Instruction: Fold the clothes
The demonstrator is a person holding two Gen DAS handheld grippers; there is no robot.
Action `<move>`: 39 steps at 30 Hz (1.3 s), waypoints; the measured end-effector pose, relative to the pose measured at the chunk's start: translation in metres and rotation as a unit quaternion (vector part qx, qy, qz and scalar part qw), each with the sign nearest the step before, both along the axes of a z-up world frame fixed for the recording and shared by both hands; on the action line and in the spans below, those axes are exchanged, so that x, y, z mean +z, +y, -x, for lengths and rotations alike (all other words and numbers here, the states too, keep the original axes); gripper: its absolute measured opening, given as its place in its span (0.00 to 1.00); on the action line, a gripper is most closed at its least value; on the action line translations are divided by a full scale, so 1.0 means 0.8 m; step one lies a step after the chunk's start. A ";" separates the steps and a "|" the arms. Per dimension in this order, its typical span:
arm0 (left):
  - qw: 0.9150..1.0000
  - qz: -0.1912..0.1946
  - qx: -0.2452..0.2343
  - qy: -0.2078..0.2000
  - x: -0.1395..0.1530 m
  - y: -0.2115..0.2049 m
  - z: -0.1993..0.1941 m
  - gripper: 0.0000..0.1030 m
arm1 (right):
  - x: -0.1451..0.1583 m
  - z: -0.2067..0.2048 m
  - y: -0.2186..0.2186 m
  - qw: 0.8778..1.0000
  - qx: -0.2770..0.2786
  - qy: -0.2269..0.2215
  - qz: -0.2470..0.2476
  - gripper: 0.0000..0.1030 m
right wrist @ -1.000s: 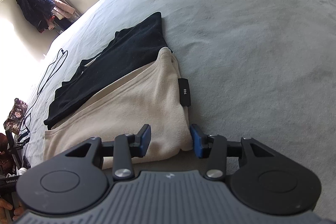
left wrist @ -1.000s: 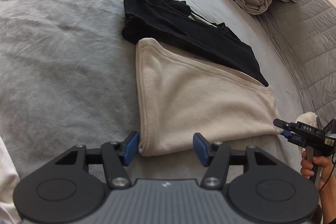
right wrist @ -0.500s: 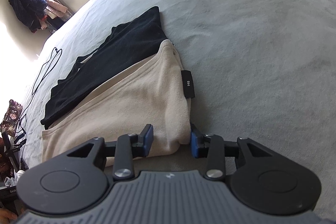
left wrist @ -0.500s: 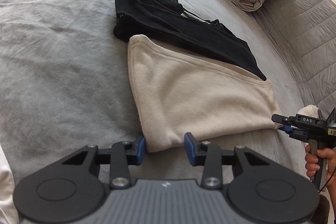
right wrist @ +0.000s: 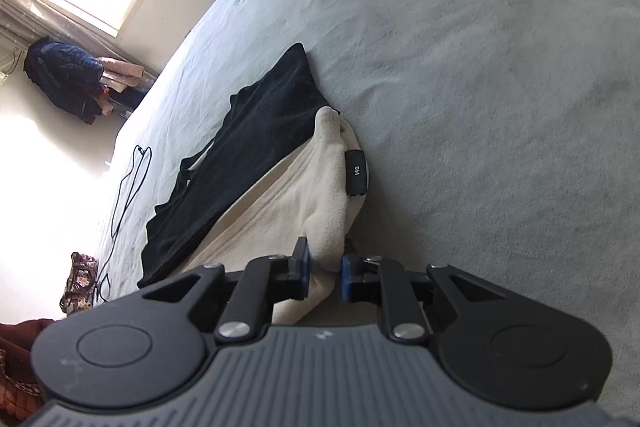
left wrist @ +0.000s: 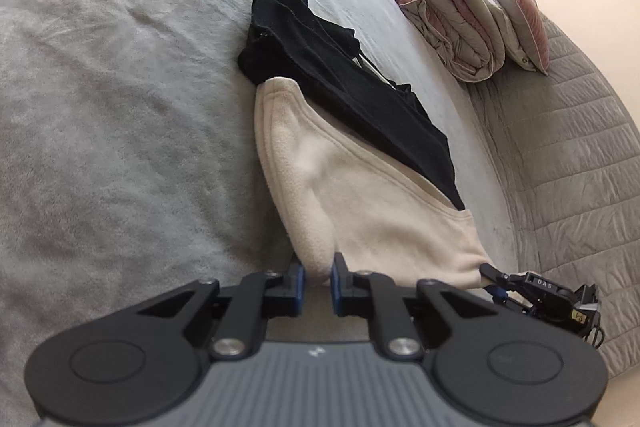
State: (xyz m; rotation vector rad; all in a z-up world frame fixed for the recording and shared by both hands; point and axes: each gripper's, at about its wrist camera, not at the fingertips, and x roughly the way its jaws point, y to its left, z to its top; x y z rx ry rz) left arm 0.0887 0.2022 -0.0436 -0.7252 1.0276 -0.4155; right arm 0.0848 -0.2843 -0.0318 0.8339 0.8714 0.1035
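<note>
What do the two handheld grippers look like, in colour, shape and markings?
Both the left gripper and the right gripper look alike: matte black linkage arms with silver pivot bolts, two round black discs at the base, a grey ribbed body with a small white mark, and blue pads on the fingers. Seen from the left wrist camera, the right gripper bears white letters and a dark cable.

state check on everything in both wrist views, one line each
left tongs: closing, pinching the near left corner of the cream garment
right tongs: closing, pinching the near right corner of the cream garment
cream garment: folded flat, near corners bunched up
black garment: folded, partly under the cream one
duvet: rolled up
bed cover: spread, slightly creased
</note>
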 end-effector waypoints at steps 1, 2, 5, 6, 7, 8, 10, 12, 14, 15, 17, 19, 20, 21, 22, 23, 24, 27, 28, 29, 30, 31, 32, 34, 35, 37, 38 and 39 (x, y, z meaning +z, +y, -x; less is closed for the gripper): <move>1.000 0.016 0.006 0.002 0.000 0.004 0.000 0.12 | 0.002 0.000 -0.003 1.000 -0.005 -0.004 -0.011 0.18; 0.999 0.032 0.011 0.002 0.001 0.007 -0.001 0.12 | 0.006 -0.001 -0.005 1.000 -0.009 -0.009 -0.021 0.18; 0.997 0.072 0.023 0.003 0.005 0.013 -0.005 0.12 | 0.014 -0.008 -0.007 0.999 -0.019 -0.020 -0.041 0.17; 0.996 0.084 0.026 0.003 0.007 0.014 -0.008 0.12 | 0.018 -0.010 -0.007 0.999 -0.020 -0.024 -0.044 0.17; 0.995 0.095 0.029 0.003 0.009 0.015 -0.010 0.12 | 0.021 -0.013 -0.006 0.998 -0.022 -0.028 -0.046 0.17; 0.994 0.107 0.032 0.002 0.011 0.017 -0.013 0.12 | 0.024 -0.016 -0.006 0.998 -0.023 -0.032 -0.048 0.17; 0.991 0.125 0.038 0.006 0.013 0.020 -0.018 0.12 | 0.029 -0.025 -0.004 0.997 -0.030 -0.039 -0.057 0.17; 0.989 0.140 0.046 0.008 0.016 0.023 -0.024 0.12 | 0.035 -0.033 -0.005 0.996 -0.036 -0.047 -0.068 0.17; 0.986 0.156 0.054 0.009 0.018 0.026 -0.031 0.11 | 0.040 -0.042 -0.006 0.995 -0.041 -0.055 -0.076 0.17; 0.985 0.164 0.058 0.010 0.019 0.028 -0.034 0.11 | 0.041 -0.047 -0.007 0.994 -0.042 -0.057 -0.080 0.17; 0.982 0.179 0.067 0.006 0.023 0.031 -0.044 0.11 | 0.044 -0.060 -0.009 0.993 -0.046 -0.062 -0.086 0.17; 0.979 0.190 0.076 -0.002 0.028 0.032 -0.055 0.11 | 0.045 -0.074 -0.011 0.992 -0.049 -0.066 -0.094 0.17; 0.978 0.194 0.081 -0.005 0.031 0.031 -0.063 0.11 | 0.045 -0.082 -0.011 0.992 -0.051 -0.066 -0.096 0.17; 0.977 0.196 0.086 -0.007 0.033 0.030 -0.071 0.11 | 0.045 -0.090 -0.012 0.991 -0.054 -0.066 -0.099 0.17; 0.976 0.197 0.092 -0.010 0.035 0.029 -0.079 0.11 | 0.044 -0.099 -0.012 0.991 -0.057 -0.066 -0.102 0.17; 0.976 0.197 0.097 -0.011 0.037 0.029 -0.088 0.11 | 0.044 -0.107 -0.013 0.990 -0.061 -0.066 -0.105 0.17; 0.975 0.197 0.102 -0.012 0.038 0.028 -0.097 0.11 | 0.044 -0.115 -0.013 0.990 -0.065 -0.066 -0.108 0.17; 0.975 0.189 0.118 -0.018 0.042 0.023 -0.130 0.11 | 0.043 -0.143 -0.014 0.989 -0.071 -0.069 -0.110 0.17; 0.975 0.184 0.124 -0.021 0.044 0.022 -0.140 0.11 | 0.042 -0.153 -0.014 0.989 -0.072 -0.069 -0.108 0.17; 0.975 0.180 0.130 -0.024 0.045 0.020 -0.153 0.12 | 0.039 -0.164 -0.013 0.989 -0.073 -0.068 -0.106 0.17; 0.975 0.176 0.136 -0.027 0.045 0.019 -0.165 0.12 | 0.037 -0.174 -0.012 0.990 -0.073 -0.067 -0.103 0.17; 0.975 0.170 0.140 -0.028 0.045 0.017 -0.175 0.12 | 0.033 -0.184 -0.010 0.990 -0.073 -0.066 -0.101 0.17; 0.976 0.162 0.144 -0.030 0.042 0.016 -0.184 0.12 | 0.029 -0.193 -0.010 0.990 -0.074 -0.064 -0.099 0.17; 0.977 0.148 0.151 -0.031 0.038 0.013 -0.201 0.12 | 0.019 -0.209 -0.009 0.990 -0.077 -0.061 -0.102 0.17; 0.978 0.138 0.155 -0.031 0.033 0.012 -0.210 0.12 | 0.014 -0.216 -0.008 0.990 -0.080 -0.058 -0.103 0.17; 0.979 0.126 0.161 -0.029 0.026 0.010 -0.224 0.12 | 0.004 -0.227 -0.009 0.990 -0.083 -0.052 -0.103 0.18; 0.979 0.122 0.162 -0.029 0.023 0.009 -0.229 0.12 | -0.001 -0.232 -0.009 0.990 -0.084 -0.049 -0.103 0.18; 0.979 0.118 0.164 -0.030 0.020 0.008 -0.234 0.13 | -0.006 -0.236 -0.009 0.990 -0.083 -0.045 -0.102 0.20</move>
